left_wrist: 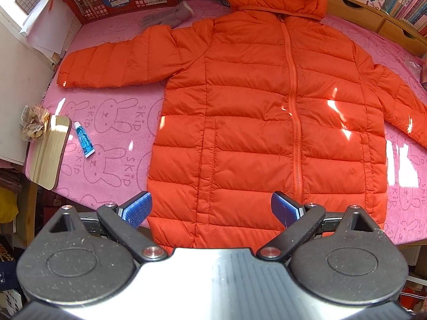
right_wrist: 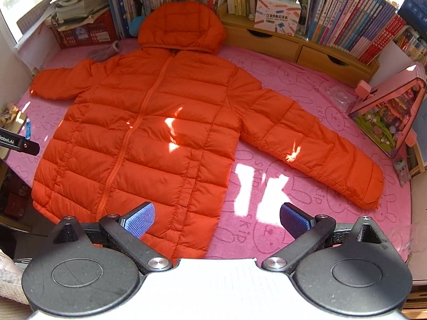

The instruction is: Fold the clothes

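Left wrist view: the jacket lies flat and zipped on the pink cloth, hood at 12 o'clock, a tube and board at 9 o'clock; the left gripper hangs wide open and empty over the hem. Right wrist view: the right gripper is likewise spread wide, empty, over the jacket's hem corner, its sleeve reaching toward 4 o'clock.

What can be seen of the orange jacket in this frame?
The jacket is a bright orange quilted puffer that looks like thin shiny nylon. It lies flat, front up and zipped shut, on the pink bunny-print cloth, hood toward the books, both sleeves spread outward, hem nearest the cameras. Sun patches cross it. A grey glove lies near its shoulder. Both grippers hover open at the hem; neither holds it.
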Available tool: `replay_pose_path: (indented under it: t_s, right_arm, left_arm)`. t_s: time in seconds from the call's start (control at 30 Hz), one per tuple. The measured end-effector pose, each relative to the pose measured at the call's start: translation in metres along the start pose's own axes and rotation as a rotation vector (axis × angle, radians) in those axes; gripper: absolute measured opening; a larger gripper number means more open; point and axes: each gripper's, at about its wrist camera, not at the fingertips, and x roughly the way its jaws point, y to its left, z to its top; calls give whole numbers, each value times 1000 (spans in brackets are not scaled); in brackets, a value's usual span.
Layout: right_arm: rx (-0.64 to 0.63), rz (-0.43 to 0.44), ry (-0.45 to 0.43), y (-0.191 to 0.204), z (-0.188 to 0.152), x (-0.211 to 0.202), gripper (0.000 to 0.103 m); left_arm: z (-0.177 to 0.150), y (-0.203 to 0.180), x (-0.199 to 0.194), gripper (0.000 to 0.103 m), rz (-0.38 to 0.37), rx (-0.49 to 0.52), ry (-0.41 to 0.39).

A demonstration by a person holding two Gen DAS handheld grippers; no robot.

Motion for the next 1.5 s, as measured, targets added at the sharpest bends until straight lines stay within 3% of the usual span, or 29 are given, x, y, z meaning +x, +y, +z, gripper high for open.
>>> replay_pose_path:
  t_s: [0.77, 1.17, 1.3, 1.5]
  right_arm:
    - [-57, 63, 43, 44, -15, 0, 101]
    - [-37, 62, 15, 39, -14, 5, 101]
    - [122, 58, -108, -4, -16, 22, 102]
    - [684, -148, -268, -156, -40, 72, 100]
  left_arm:
    - [-31, 4, -6, 98, -9, 51, 21]
    - [-29, 2, -2, 98, 0, 47, 29]
    - [-25, 4, 2, 98, 4, 19, 39]
    - [-16, 9, 5, 98, 37, -32, 56]
